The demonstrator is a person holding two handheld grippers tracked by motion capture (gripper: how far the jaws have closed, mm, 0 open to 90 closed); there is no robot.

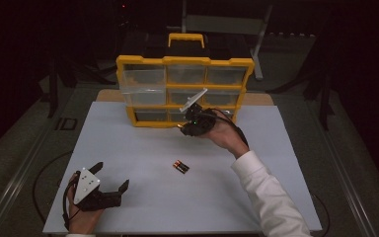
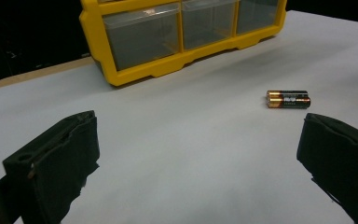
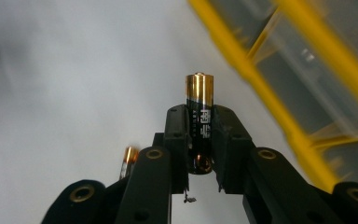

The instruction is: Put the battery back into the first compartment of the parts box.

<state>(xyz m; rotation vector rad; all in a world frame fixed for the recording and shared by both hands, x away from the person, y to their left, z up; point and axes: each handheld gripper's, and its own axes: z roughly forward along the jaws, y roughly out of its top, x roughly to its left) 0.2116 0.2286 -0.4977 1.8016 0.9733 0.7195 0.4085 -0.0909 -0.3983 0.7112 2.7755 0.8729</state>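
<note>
Nearest the high camera, left gripper [image 1: 112, 178] resting wide open near the front-left edge of the white desk [image 1: 143, 207]; two batteries [image 1: 180, 166] mid-desk amid bare surface; right gripper [image 1: 183, 129] raised just before the yellow drawer cabinet [image 1: 184, 61]. Left gripper view: batteries [image 2: 288, 99] beyond its spread jaws, cabinet [image 2: 135, 74] behind. Right gripper view: clamped on one upright battery [image 3: 199, 112], cabinet frame [image 3: 279, 112] close alongside.

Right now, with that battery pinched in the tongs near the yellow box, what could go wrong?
1. The right tongs grip the black-and-gold battery only around its lower half, so it might tilt or slip out.
2. The clear top-left drawer of the yellow drawer cabinet sticks out, and the hand could bump it.
3. The two loose batteries lying on the white table could roll if nudged.
</note>
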